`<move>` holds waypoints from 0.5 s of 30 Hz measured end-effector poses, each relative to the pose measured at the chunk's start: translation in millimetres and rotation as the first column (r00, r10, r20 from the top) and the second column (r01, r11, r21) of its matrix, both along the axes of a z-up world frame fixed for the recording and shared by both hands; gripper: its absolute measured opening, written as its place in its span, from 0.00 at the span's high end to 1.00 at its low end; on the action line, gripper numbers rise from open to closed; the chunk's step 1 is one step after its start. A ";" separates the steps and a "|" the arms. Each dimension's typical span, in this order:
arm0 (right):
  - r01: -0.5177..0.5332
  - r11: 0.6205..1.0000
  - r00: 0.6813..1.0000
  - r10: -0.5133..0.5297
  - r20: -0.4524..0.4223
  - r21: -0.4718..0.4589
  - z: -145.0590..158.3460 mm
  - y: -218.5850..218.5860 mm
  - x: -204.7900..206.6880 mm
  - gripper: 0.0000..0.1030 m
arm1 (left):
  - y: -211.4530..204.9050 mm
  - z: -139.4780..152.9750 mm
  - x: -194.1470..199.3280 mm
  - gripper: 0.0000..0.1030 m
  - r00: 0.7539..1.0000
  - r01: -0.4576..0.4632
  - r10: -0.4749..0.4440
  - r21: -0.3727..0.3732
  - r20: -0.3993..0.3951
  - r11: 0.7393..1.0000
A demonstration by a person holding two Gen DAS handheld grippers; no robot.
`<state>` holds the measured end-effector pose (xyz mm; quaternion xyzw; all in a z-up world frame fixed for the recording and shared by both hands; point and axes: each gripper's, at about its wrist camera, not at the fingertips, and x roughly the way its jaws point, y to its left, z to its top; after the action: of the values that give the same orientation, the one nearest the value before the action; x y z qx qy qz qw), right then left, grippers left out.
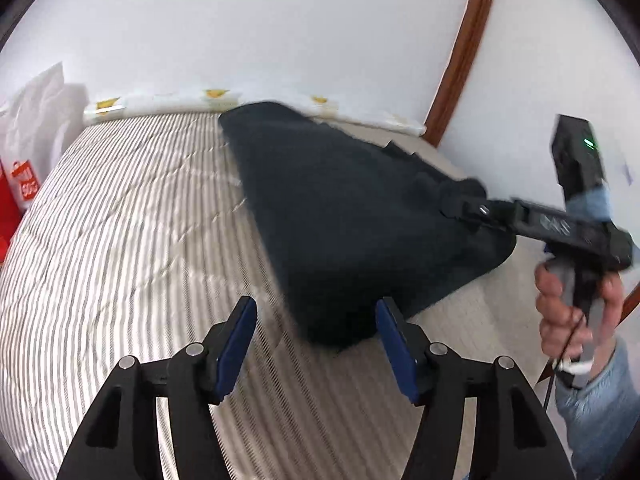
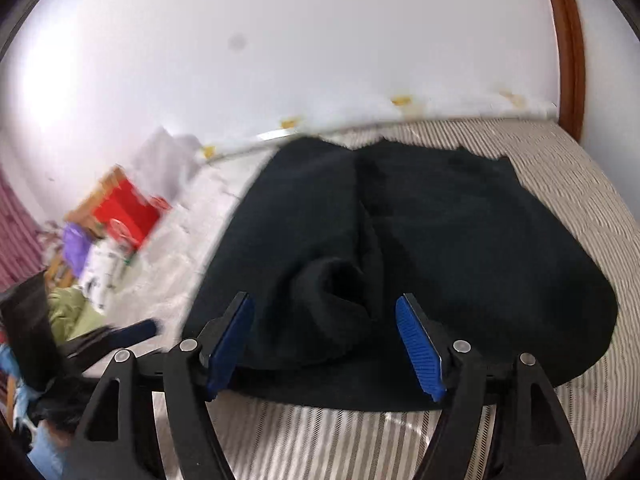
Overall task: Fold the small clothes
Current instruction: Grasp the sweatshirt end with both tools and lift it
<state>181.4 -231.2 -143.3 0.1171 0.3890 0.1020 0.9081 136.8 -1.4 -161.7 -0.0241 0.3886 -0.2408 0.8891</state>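
Black cloth [image 2: 420, 240] lies folded on the striped bed [image 1: 120, 240]. Left hand-held gripper [image 1: 316, 344] and right hand-held gripper [image 2: 324, 344] both stand open, holding nothing.

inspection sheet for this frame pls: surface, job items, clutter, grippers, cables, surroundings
Surface: striped bedcover, lightly wrinkled.
Job's things: one dark garment lying partly folded on the bedcover; no other clothes seen on it.
Clutter: red bag and white bag beyond the bed's edge; more blurred items there.
Grippers: left gripper open, garment's corner between the pads, not pinched; right gripper open over the garment's near edge.
Cables: thin black cable hanging from the right gripper's handle.
Surroundings: white wall, brown wooden trim.
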 end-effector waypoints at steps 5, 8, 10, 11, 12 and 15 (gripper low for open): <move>0.039 0.996 0.997 -0.032 -0.073 0.086 -28.5 -0.6 27.3 0.30 | 4.3 -14.9 6.5 0.41 0.998 -0.012 0.010 -0.033 -0.055 0.999; 0.030 0.992 0.996 -0.019 -0.087 0.126 -36.1 3.8 43.8 0.36 | -2.3 -20.5 17.0 0.41 0.995 0.004 -0.014 -0.103 -0.097 0.995; 0.022 0.986 0.997 -0.009 -0.079 0.164 -37.0 5.9 53.4 0.51 | -10.3 -24.0 22.9 0.41 0.992 0.016 -0.031 -0.123 -0.122 0.992; 0.025 0.986 0.997 -0.013 -0.075 0.168 -35.8 6.4 56.3 0.63 | -15.1 -26.0 25.5 0.41 0.990 0.023 -0.040 -0.130 -0.134 0.991; 0.020 0.985 0.998 -0.010 -0.058 0.169 -32.3 6.8 60.1 0.76 | -19.6 -27.5 27.3 0.41 0.989 0.025 -0.043 -0.130 -0.140 0.991; -0.025 0.996 1.000 0.026 -0.006 0.085 -16.8 12.7 65.7 0.82 | -38.9 -28.9 32.1 0.40 0.990 0.025 -0.039 -0.103 -0.137 0.994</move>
<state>247.1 -218.5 -160.1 0.1508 0.3890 0.1294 0.8996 168.9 -40.3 -190.6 -0.0796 0.4371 -0.2723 0.8535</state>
